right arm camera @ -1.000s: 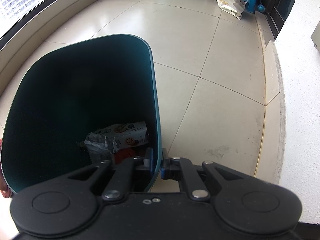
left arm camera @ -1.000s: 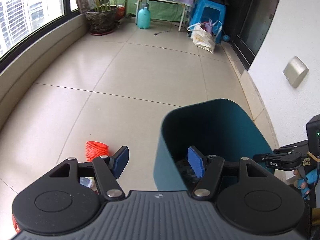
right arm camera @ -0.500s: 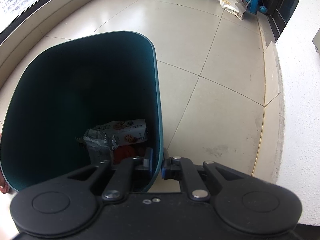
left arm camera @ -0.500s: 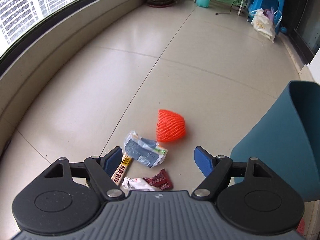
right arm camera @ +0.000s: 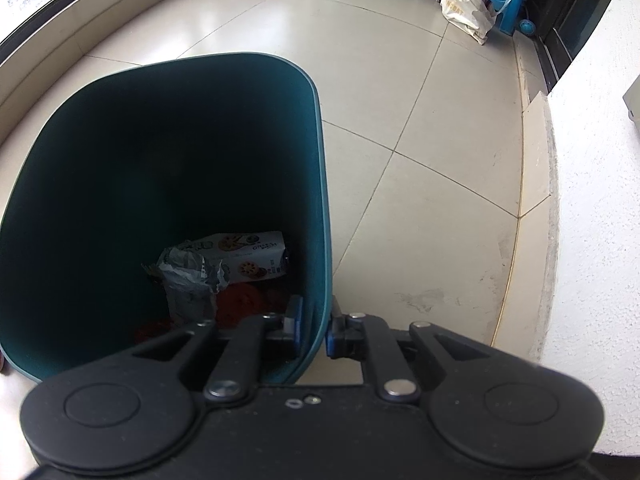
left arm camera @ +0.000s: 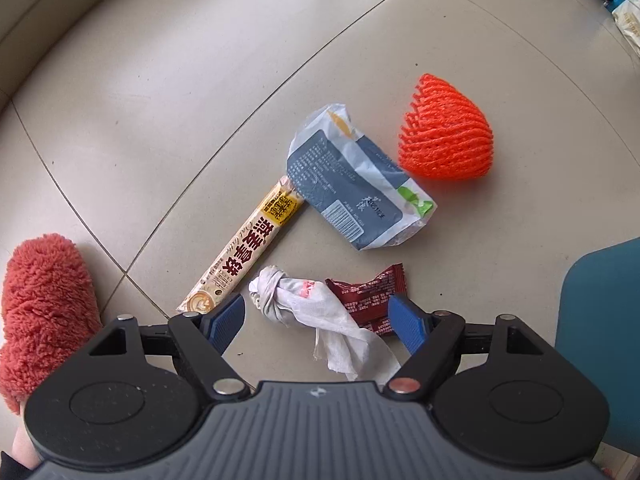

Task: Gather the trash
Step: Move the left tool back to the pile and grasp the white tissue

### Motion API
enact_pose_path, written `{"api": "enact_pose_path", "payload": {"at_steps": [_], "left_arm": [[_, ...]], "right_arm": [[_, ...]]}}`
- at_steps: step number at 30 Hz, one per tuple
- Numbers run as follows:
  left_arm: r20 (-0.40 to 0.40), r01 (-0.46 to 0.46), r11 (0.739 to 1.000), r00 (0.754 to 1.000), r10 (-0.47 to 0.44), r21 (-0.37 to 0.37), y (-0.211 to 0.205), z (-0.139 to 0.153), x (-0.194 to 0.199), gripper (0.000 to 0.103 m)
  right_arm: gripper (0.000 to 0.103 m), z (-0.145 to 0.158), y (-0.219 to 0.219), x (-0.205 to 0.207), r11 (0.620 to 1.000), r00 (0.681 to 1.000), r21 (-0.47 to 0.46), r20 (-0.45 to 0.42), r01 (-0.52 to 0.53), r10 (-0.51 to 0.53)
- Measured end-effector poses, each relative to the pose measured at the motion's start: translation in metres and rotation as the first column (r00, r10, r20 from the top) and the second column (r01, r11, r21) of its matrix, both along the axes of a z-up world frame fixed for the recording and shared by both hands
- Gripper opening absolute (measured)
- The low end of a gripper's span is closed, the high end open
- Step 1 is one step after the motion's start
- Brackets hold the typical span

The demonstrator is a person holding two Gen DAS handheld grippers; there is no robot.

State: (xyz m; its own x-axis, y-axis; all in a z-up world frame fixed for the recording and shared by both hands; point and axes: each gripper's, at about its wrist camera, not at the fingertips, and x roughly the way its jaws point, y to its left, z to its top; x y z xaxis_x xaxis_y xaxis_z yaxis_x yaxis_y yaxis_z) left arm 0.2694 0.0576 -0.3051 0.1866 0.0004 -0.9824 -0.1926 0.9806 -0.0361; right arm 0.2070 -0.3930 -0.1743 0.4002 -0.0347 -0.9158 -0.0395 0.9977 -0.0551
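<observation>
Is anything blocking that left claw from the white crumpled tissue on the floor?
Nothing visible. The left gripper is open, its jaws either side of the white tissue; a dark red wrapper lies against it.

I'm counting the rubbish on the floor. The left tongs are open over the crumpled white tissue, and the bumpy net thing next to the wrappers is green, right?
Not green: the left wrist view shows the foam net is orange. The rest holds: the left tongs are open over the crumpled white tissue.

Five pieces of litter lie on the tiled floor: one orange foam net (left arm camera: 446,130), one grey-blue plastic wrapper (left arm camera: 354,186), one long yellow coffee sachet (left arm camera: 246,250), one knotted white tissue (left arm camera: 316,320) and one dark red foil wrapper (left arm camera: 370,298). One teal plastic bin (right arm camera: 100,128) holds one white biscuit packet (right arm camera: 248,256) and one crumpled grey wrapper (right arm camera: 188,284).
</observation>
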Motion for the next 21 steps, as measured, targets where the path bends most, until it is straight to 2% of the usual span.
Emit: {"api": "enact_pose_path", "payload": {"at_steps": [3, 6, 11, 12, 16, 17, 18, 21], "left_arm": [[-0.020, -0.020, 1.000, 1.000, 0.020, -0.009, 0.005, -0.019, 0.003, 0.078], [-0.044, -0.012, 1.000, 0.999, 0.013, 0.024, 0.003, -0.034, 0.007, 0.078], [-0.061, -0.012, 0.999, 0.998, 0.014, 0.044, 0.001, -0.045, 0.005, 0.075], [-0.059, -0.013, 0.999, 0.998, 0.016, 0.045, 0.001, -0.047, 0.006, 0.067], [-0.066, -0.029, 0.998, 0.997, 0.032, 0.050, 0.002, -0.043, 0.005, 0.051], [-0.062, -0.025, 0.998, 0.998, 0.028, 0.055, 0.002, -0.042, 0.004, 0.041], [-0.059, -0.020, 0.998, 0.998, 0.023, 0.063, 0.002, -0.040, 0.003, 0.036], [-0.041, -0.012, 0.996, 0.999, 0.016, 0.093, -0.001, -0.031, 0.001, 0.031]], "right_arm": [[0.010, -0.003, 0.001, 0.001, 1.000, 1.000, -0.005, -0.007, -0.002, 0.002], [0.010, -0.006, 0.003, 0.002, 1.000, 1.000, -0.016, -0.015, -0.008, 0.008], [0.010, -0.011, 0.005, 0.004, 1.000, 1.000, -0.021, -0.023, -0.010, 0.010], [0.010, -0.012, 0.005, 0.004, 1.000, 1.000, -0.022, -0.023, -0.011, 0.010], [0.010, -0.013, 0.006, 0.004, 1.000, 1.000, -0.027, -0.023, -0.012, 0.011], [0.010, -0.013, 0.006, 0.004, 1.000, 1.000, -0.028, -0.023, -0.012, 0.012], [0.010, -0.014, 0.006, 0.004, 1.000, 1.000, -0.028, -0.022, -0.012, 0.011], [0.010, -0.014, 0.007, 0.004, 1.000, 1.000, -0.027, -0.022, -0.013, 0.012]]}}
